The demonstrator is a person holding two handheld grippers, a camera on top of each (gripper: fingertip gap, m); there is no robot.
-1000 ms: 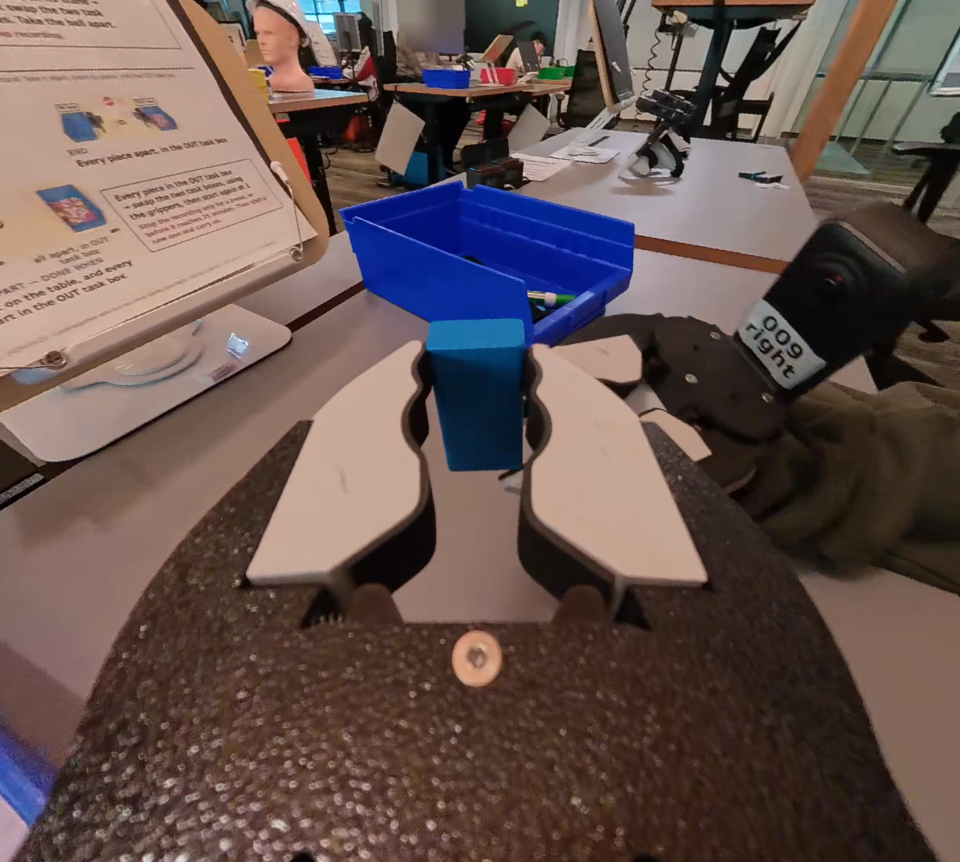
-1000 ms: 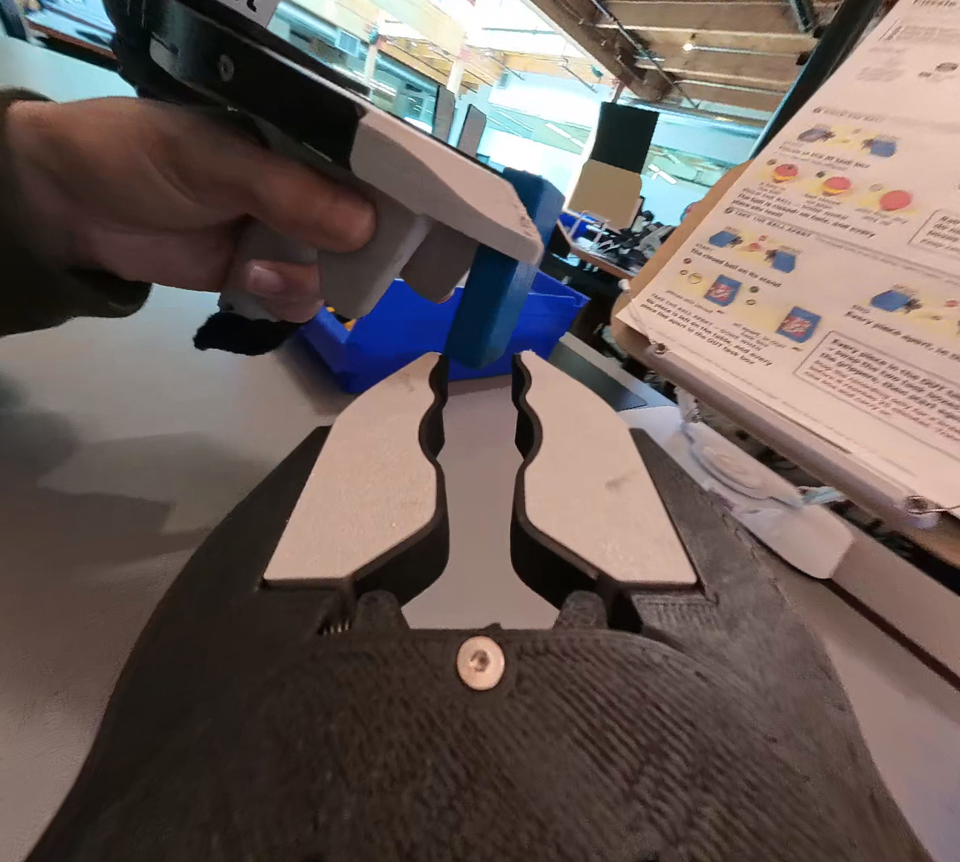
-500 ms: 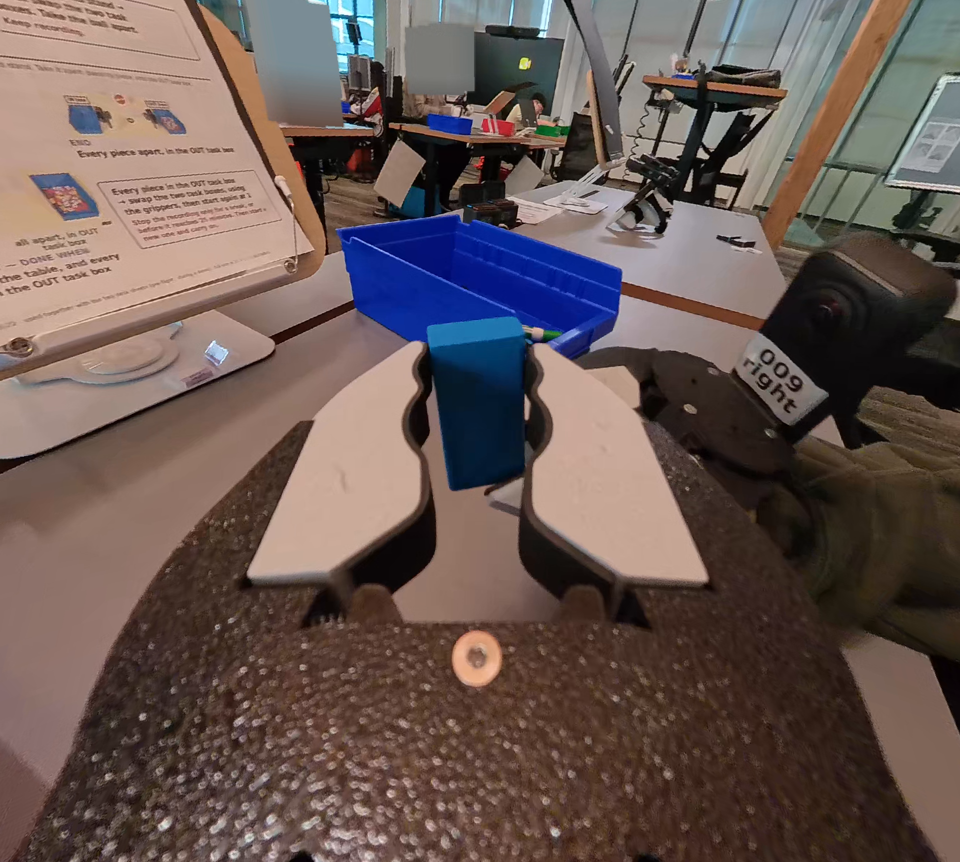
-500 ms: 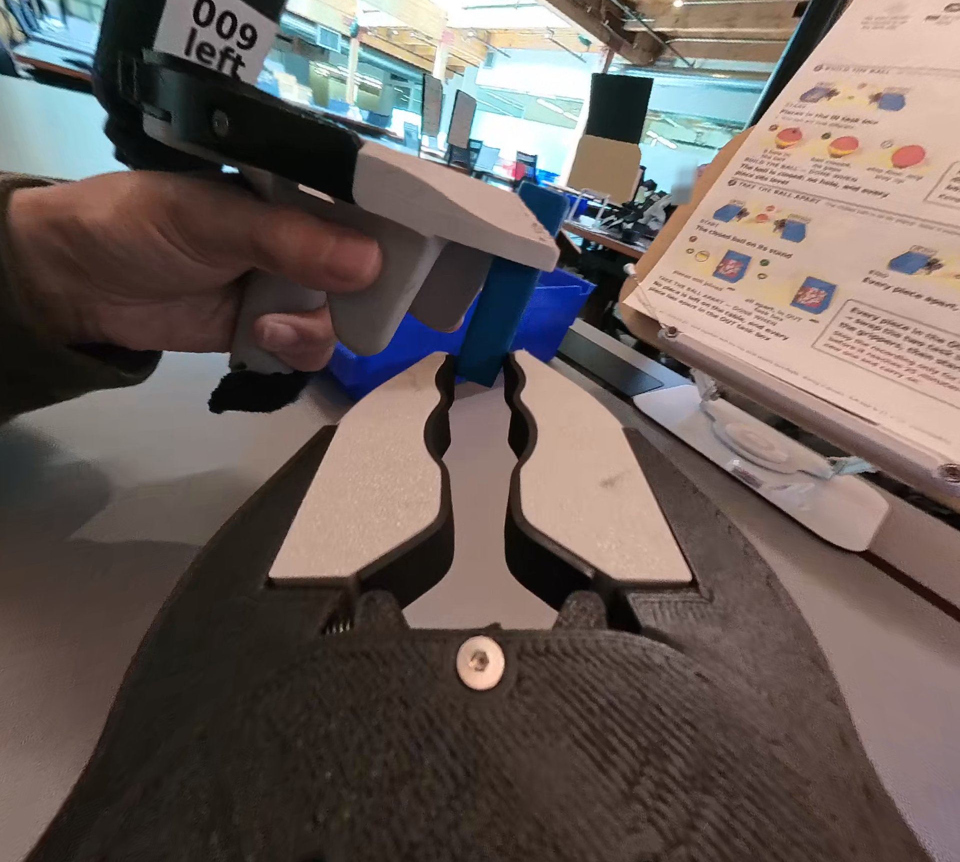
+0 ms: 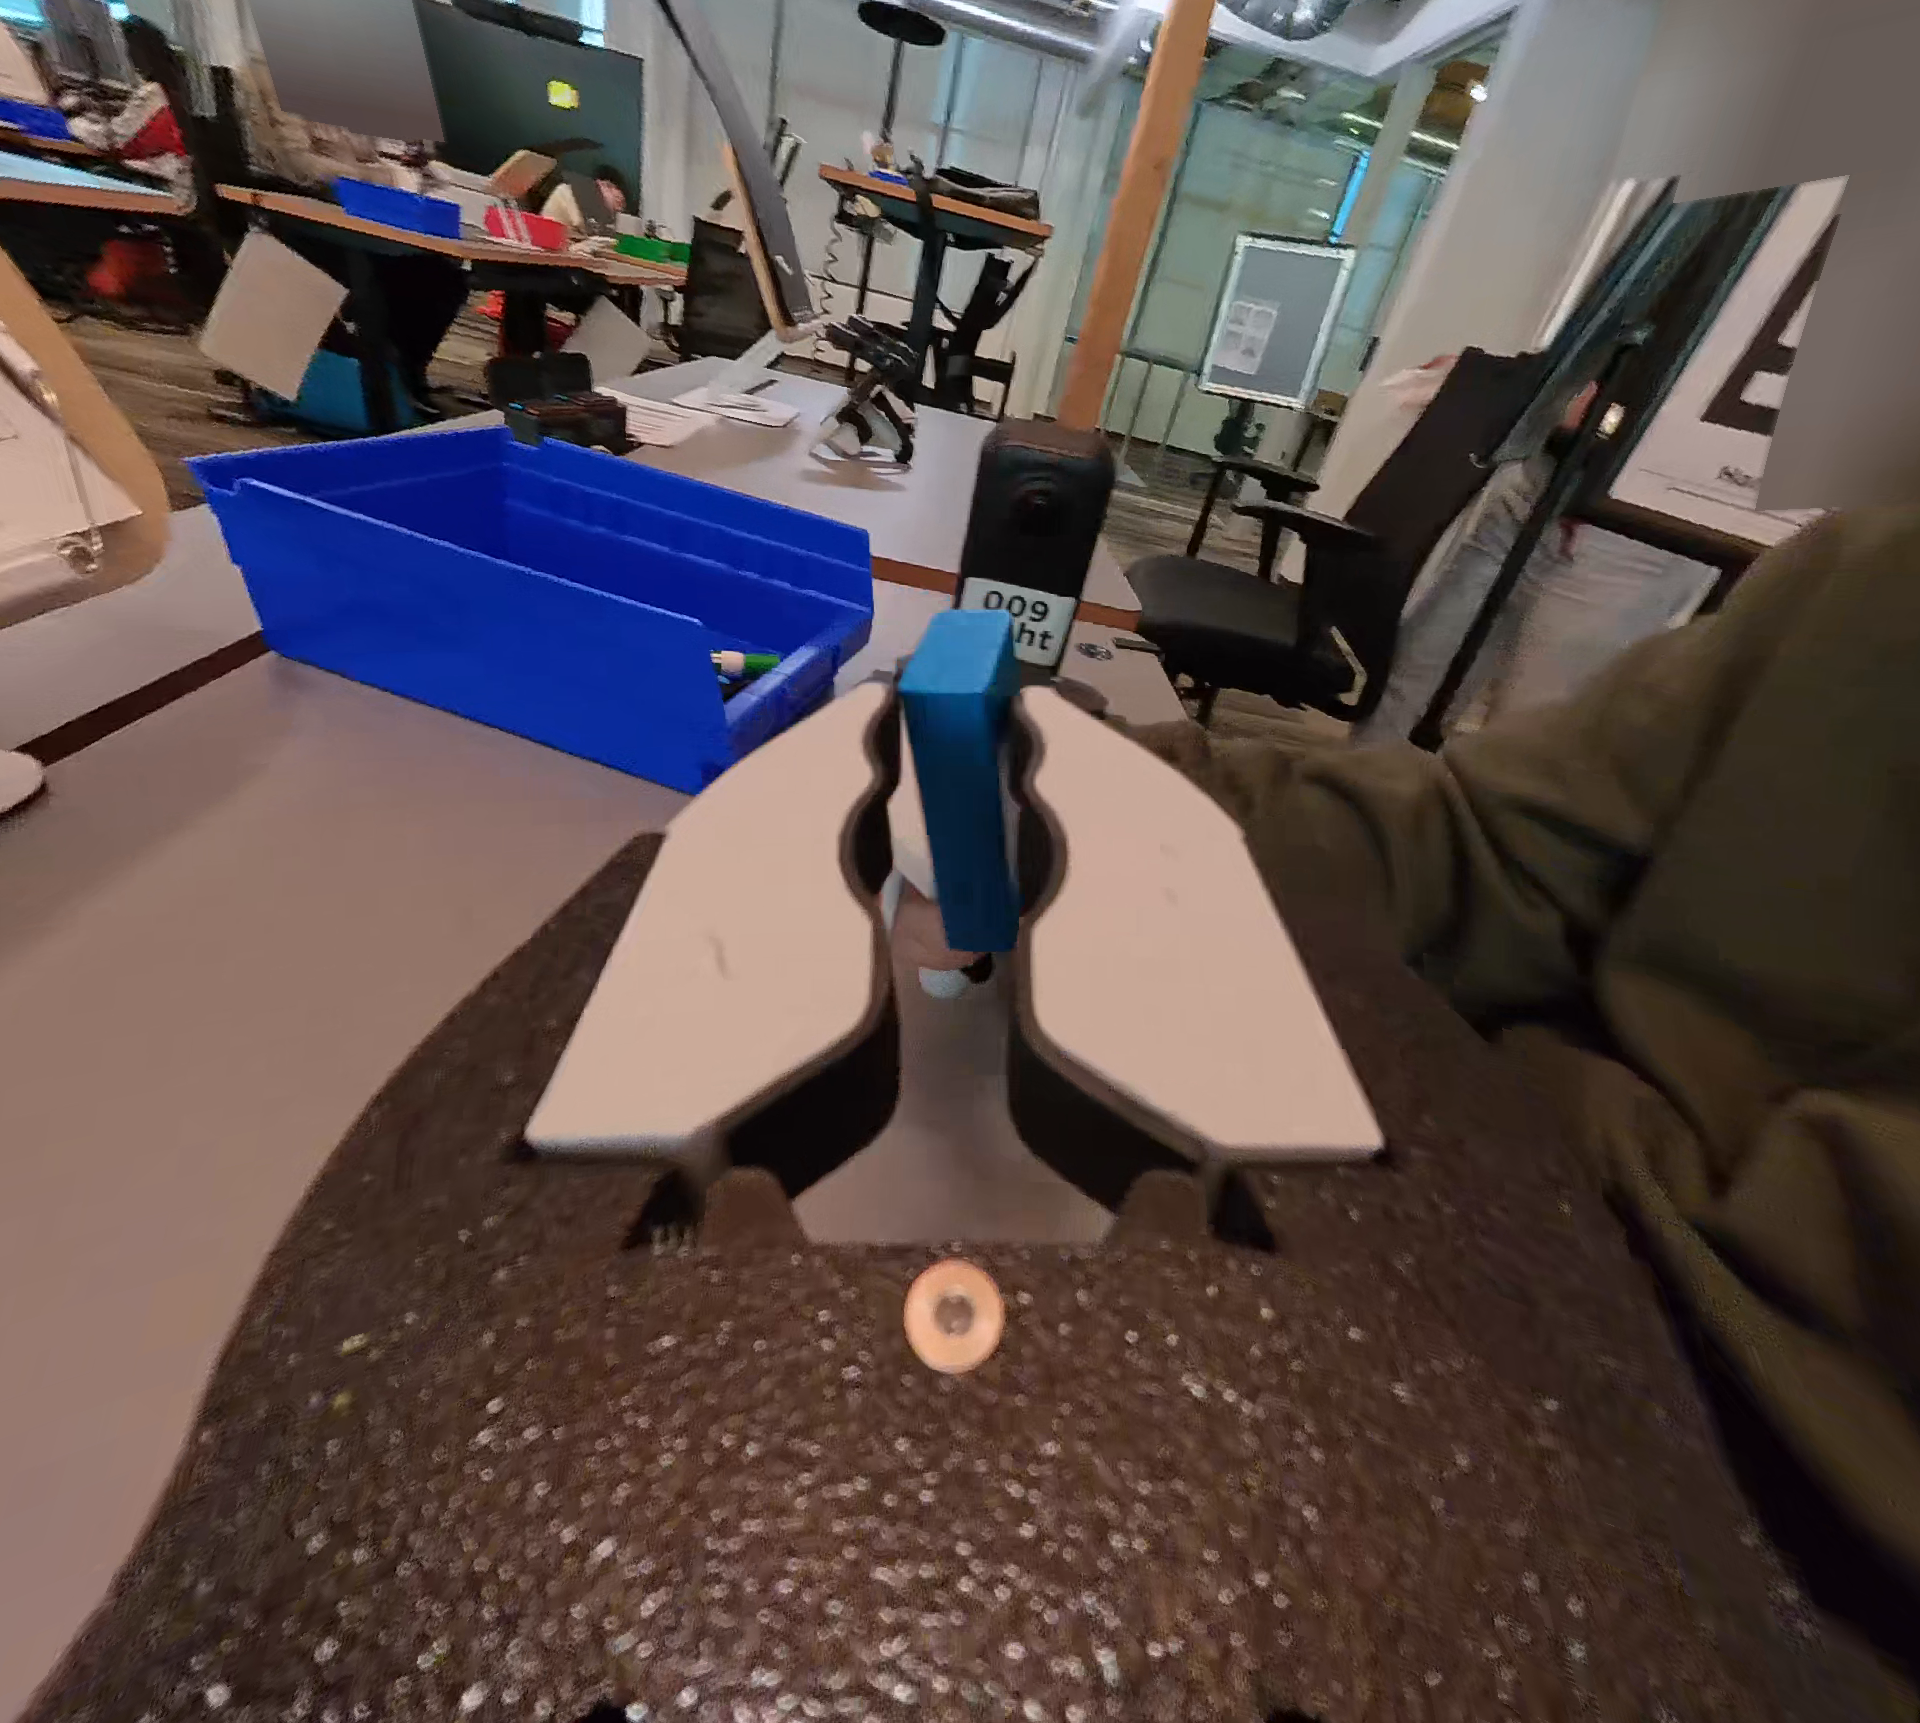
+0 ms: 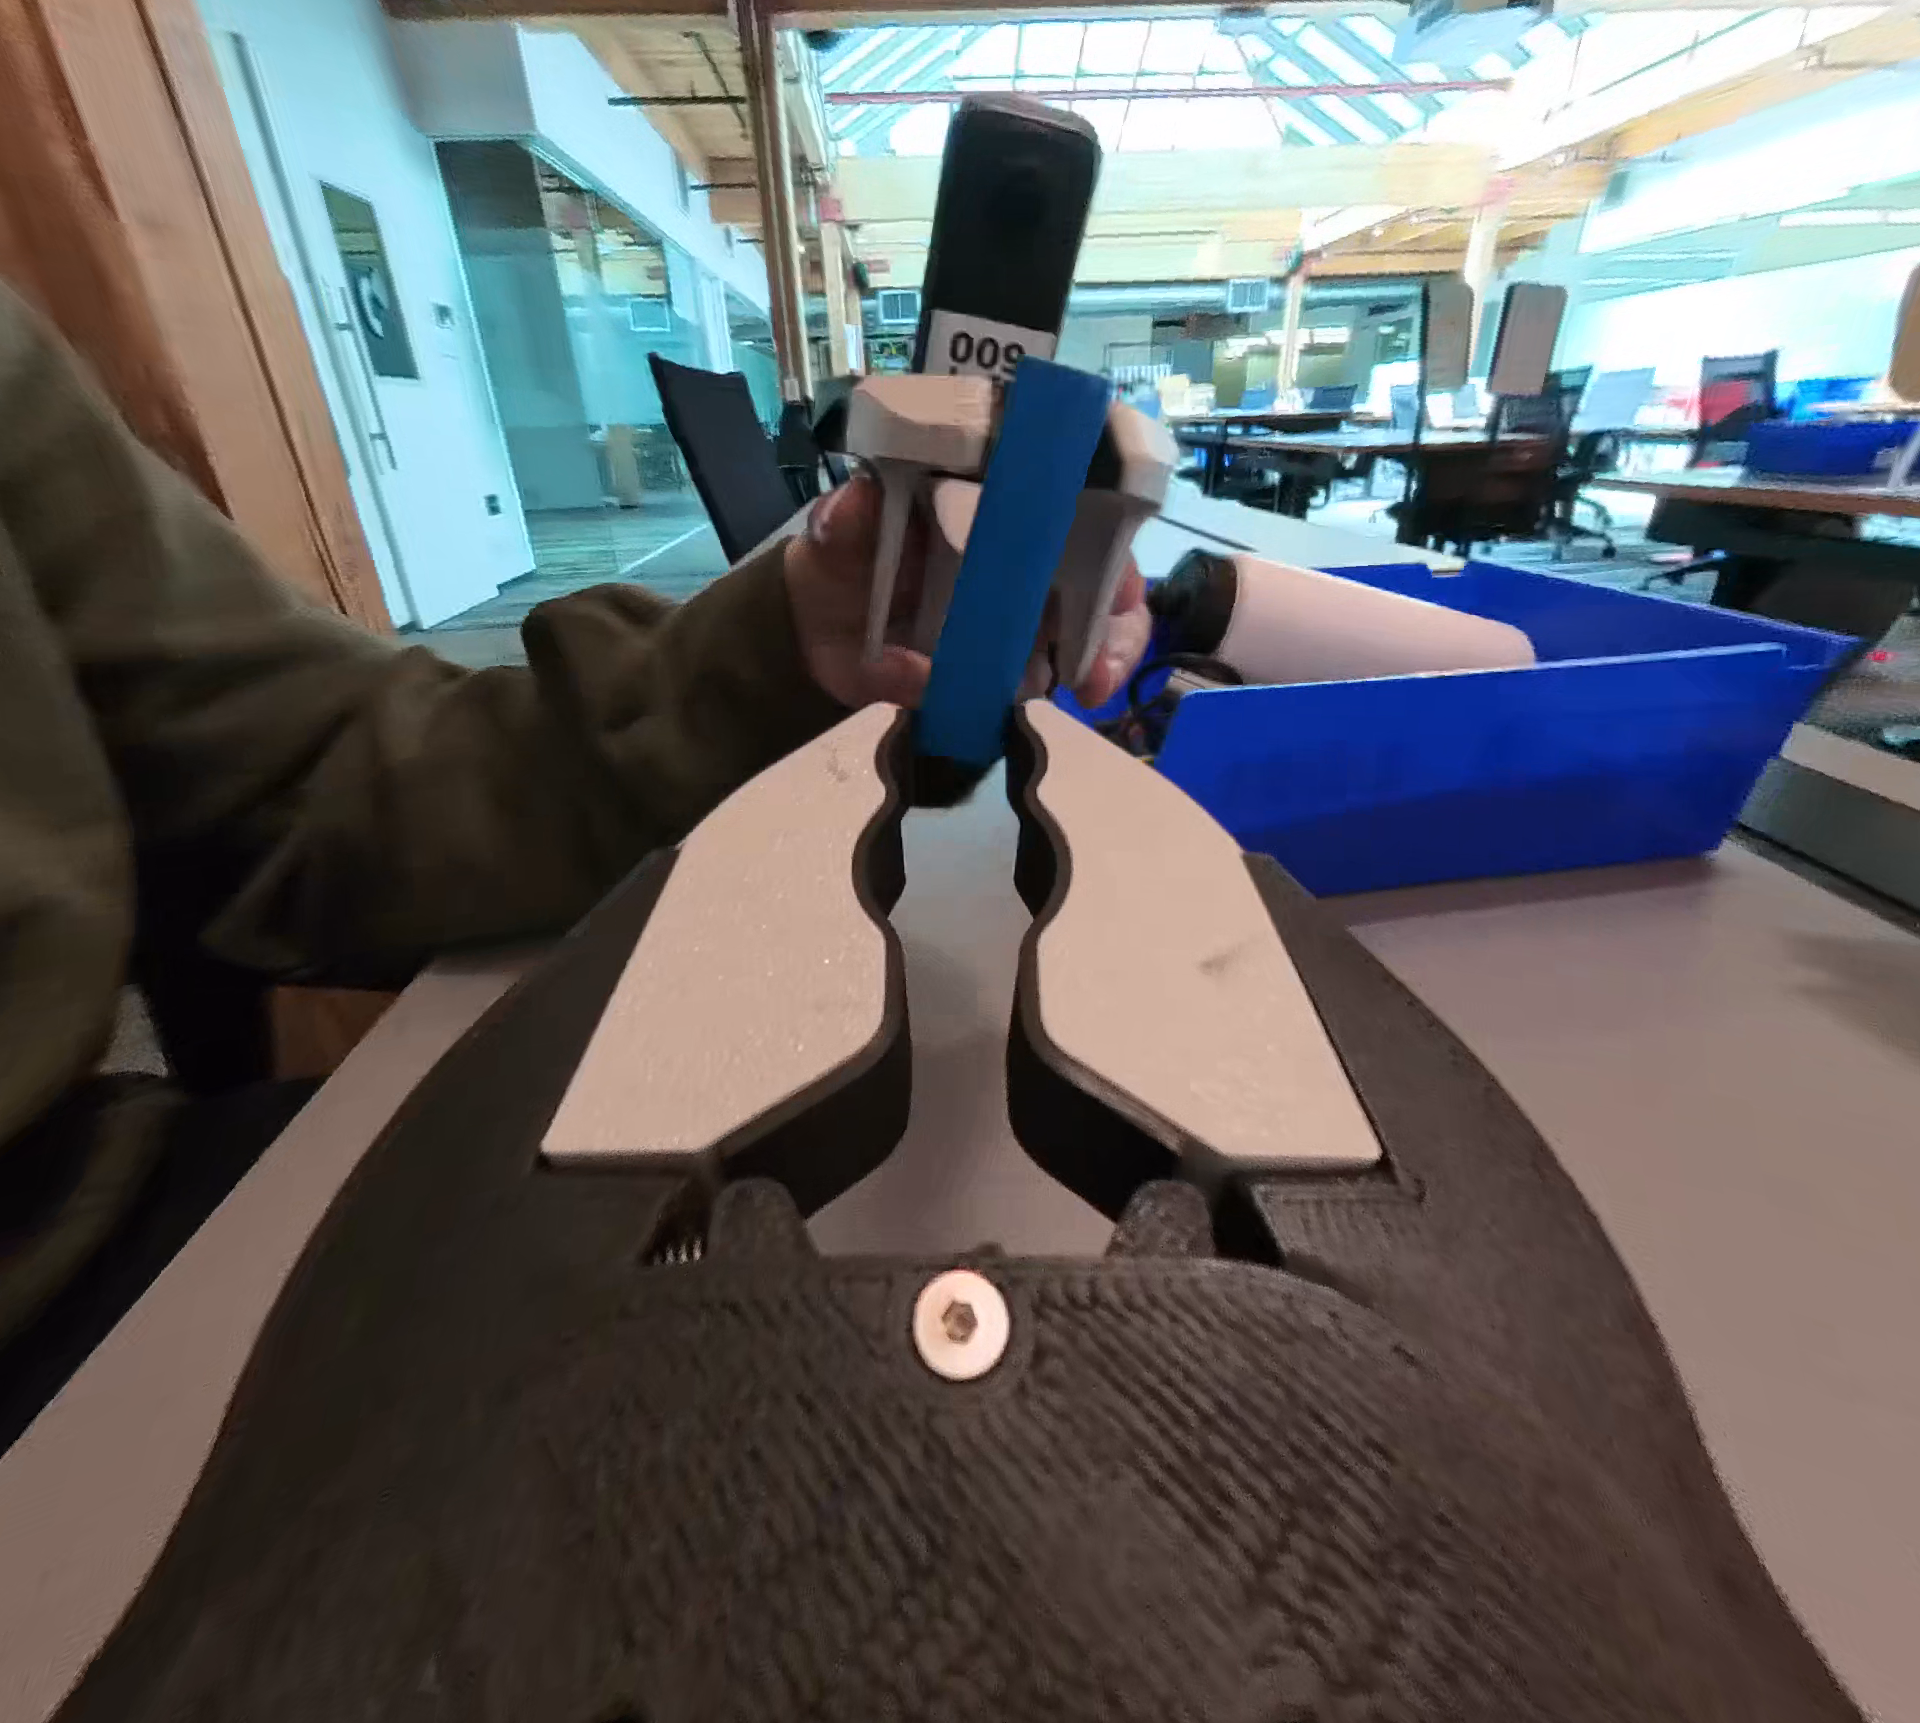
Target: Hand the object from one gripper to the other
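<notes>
You're holding the blue block (image 5: 961,800) upright between the two claws, above the desk (image 5: 312,894) and clear of the blue bin (image 5: 499,613). Since a second ago you've been swinging both grippers round: they were side-on to each other, now they're facing nose to nose with the block in the middle.

Left claw (image 5: 951,717) is no longer pinching the block flat-on. From the left wrist view there's a visible gap on both sides, the block is showing its narrow edge, so the left claw is reading as released or releasing. Right wrist view agrees: left claw's fingers (image 6: 914,426) are sitting wide of the block.

Right claw (image 6: 961,728) is gripping the block's lower end; tips are tight against it, and half a second ago they were only just closing in.

Judgement: transfer is basically made, the right is carrying it. Grip is low on a tall, slightly tilted piece, so you're risking it pivoting when you're backing the left out
</notes>
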